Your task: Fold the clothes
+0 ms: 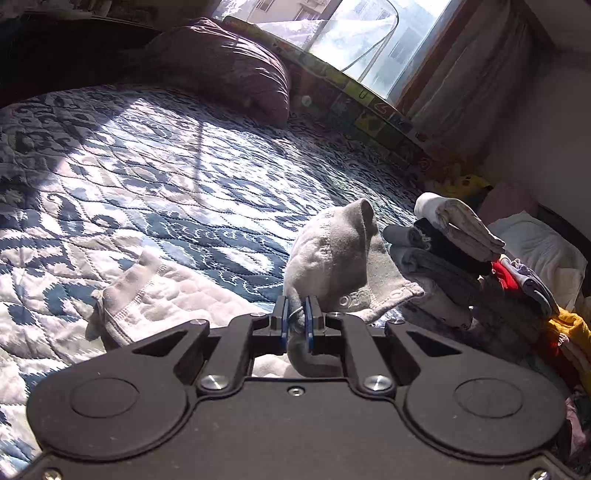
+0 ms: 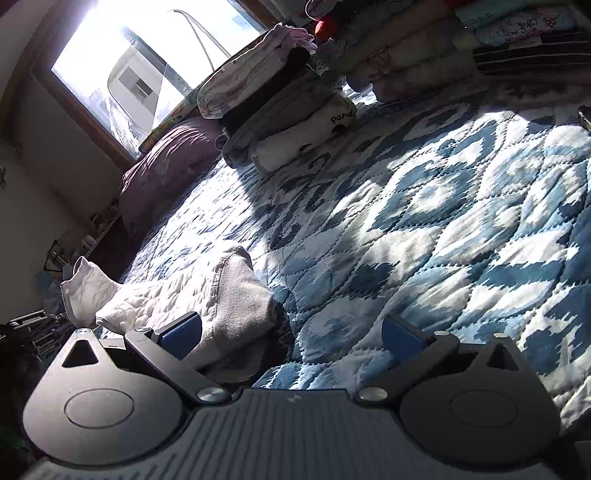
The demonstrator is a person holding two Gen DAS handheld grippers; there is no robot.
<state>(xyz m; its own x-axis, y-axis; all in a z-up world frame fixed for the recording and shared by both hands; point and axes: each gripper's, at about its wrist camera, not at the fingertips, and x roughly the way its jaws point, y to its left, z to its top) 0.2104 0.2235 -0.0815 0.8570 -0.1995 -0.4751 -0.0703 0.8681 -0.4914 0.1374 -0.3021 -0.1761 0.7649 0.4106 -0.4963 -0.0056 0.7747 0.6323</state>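
Note:
A small grey garment (image 1: 332,254) with snap buttons rises in a bunched fold over the blue-and-white quilt (image 1: 166,177). My left gripper (image 1: 296,325) is shut on one edge of it, the cloth pinched between the blue pads. Part of the same pale garment (image 1: 136,295) lies flat on the quilt to the left. In the right wrist view the grey garment (image 2: 236,306) lies crumpled on the quilt (image 2: 424,221) by the left blue pad (image 2: 181,338). My right gripper (image 2: 291,339) stands open low over the bed, nothing held between its fingers.
A stack of folded clothes (image 1: 454,247) sits just right of the lifted garment, seen again as the folded stack (image 2: 280,110) in the right wrist view. More folded piles (image 2: 461,48) lie behind. A purple pillow (image 1: 229,66) rests near the sunlit window (image 1: 362,33).

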